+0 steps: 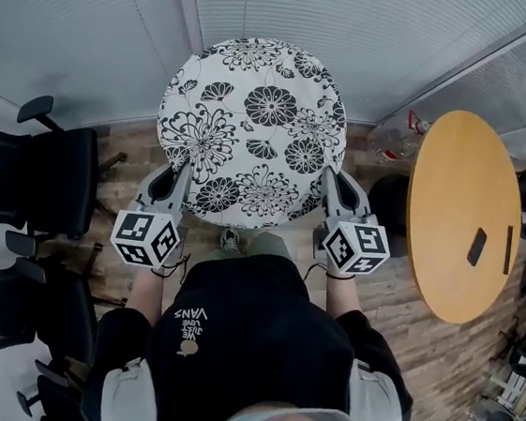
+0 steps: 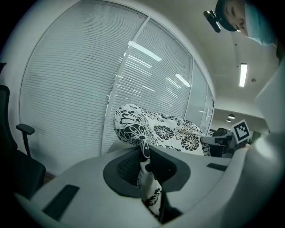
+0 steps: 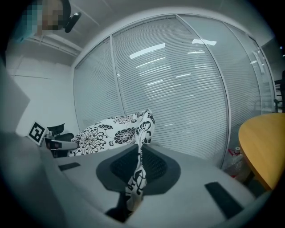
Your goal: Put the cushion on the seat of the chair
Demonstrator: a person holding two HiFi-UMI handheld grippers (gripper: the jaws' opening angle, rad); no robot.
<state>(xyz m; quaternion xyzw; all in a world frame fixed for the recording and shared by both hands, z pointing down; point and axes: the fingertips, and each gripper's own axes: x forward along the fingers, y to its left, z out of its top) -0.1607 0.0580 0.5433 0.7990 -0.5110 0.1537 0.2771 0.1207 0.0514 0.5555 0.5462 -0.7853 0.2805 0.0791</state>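
Note:
A round white cushion (image 1: 253, 128) with black flowers hangs level in front of me, held by its near rim at both sides. My left gripper (image 1: 170, 183) is shut on the cushion's left edge, and its fabric (image 2: 147, 178) is pinched between the jaws in the left gripper view. My right gripper (image 1: 333, 192) is shut on the right edge, where a fold of cushion cloth (image 3: 136, 178) runs between its jaws. No chair seat shows under the cushion; the cushion hides what is below it.
Black office chairs (image 1: 31, 178) stand at the left, one behind the other. A round wooden table (image 1: 461, 213) with a dark phone (image 1: 477, 246) on it is at the right. Glass walls with white blinds (image 1: 378, 29) close the corner ahead. Wood floor lies below.

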